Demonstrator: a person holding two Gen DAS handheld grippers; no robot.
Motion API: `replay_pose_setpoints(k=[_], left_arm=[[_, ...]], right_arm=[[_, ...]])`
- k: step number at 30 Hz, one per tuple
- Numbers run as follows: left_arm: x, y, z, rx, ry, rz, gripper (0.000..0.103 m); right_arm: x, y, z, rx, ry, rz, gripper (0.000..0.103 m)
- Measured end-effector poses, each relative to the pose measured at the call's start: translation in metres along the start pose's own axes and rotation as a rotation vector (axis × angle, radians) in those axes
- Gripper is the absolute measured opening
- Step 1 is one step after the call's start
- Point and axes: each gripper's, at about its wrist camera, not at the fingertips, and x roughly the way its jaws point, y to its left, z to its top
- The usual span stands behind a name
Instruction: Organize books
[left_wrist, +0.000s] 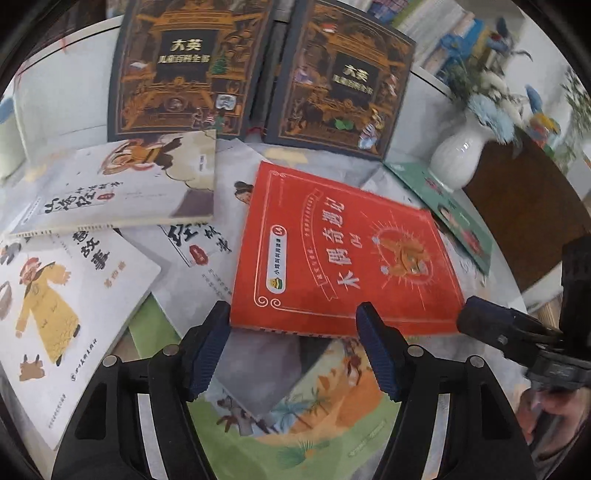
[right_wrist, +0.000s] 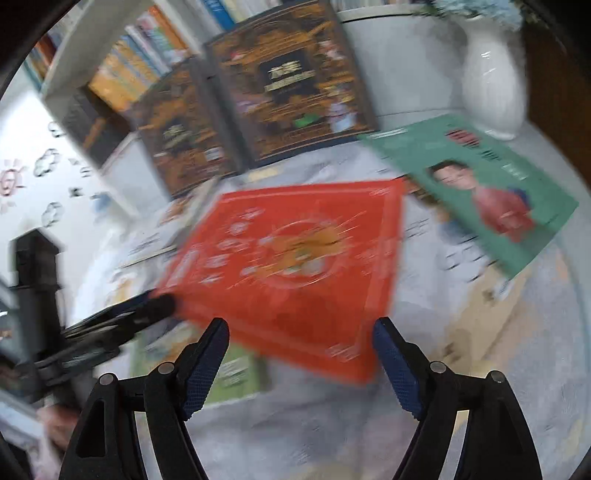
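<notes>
1. Left hand-held gripper (left_wrist: 293, 345) hangs with jaws apart and nothing clamped, its fingertips framing the near edge of the red book (left_wrist: 343, 251).
2. Right hand-held gripper (right_wrist: 301, 363) is spread wide and empty too, lined up on that book's near corner in its own blurred view.
3. The red book lies flat on top of the scattered pile on the tabletop (right_wrist: 498, 332), so this looks like the approach for a two-sided pickup.
4. Next call: slide pads around the near edge, then close.
5. Room is tight: a green book (right_wrist: 480, 192) lies just beside, a white vase (left_wrist: 458, 155) stands beyond, and two dark books (left_wrist: 184, 70) stand upright behind.
</notes>
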Motion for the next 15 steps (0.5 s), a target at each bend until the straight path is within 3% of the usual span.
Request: replay_pose_setpoints(k=[2,3,6,9,13,15], left_arm=[[-0.008,0.000,-0.007,-0.014,0.021,-0.083,0.067],[-0.015,-0.001,-0.012,-0.015,0.032,-0.097,0.067],[-0.035,0.003,-0.027,-0.025,0.021,0.049,0.067],[-0.049,0.011,-0.036,-0.063,0.020,-0.046,0.067],[-0.046,0.003,-0.019,-0.012,-0.058,-0.018,0.067],[-0.033,0.003,-0.010,-0.026,-0.043,-0.037,0.067]], right_arm=[[-0.001,0.014,-0.014,0.022,0.063,0.137,0.074],[-0.002,0.024,-0.023,-0.004,0.091,0.153,0.074],[-0.022,0.057,-0.044,-0.137,0.071,0.104,0.074],[-0.040,0.048,-0.027,-0.120,-0.015,0.084,0.078],[-0.029,-0.001,0.013,0.018,-0.069,-0.036,0.080],[-0.019,-0.019,0.025,0.046,-0.061,-0.076,0.080]])
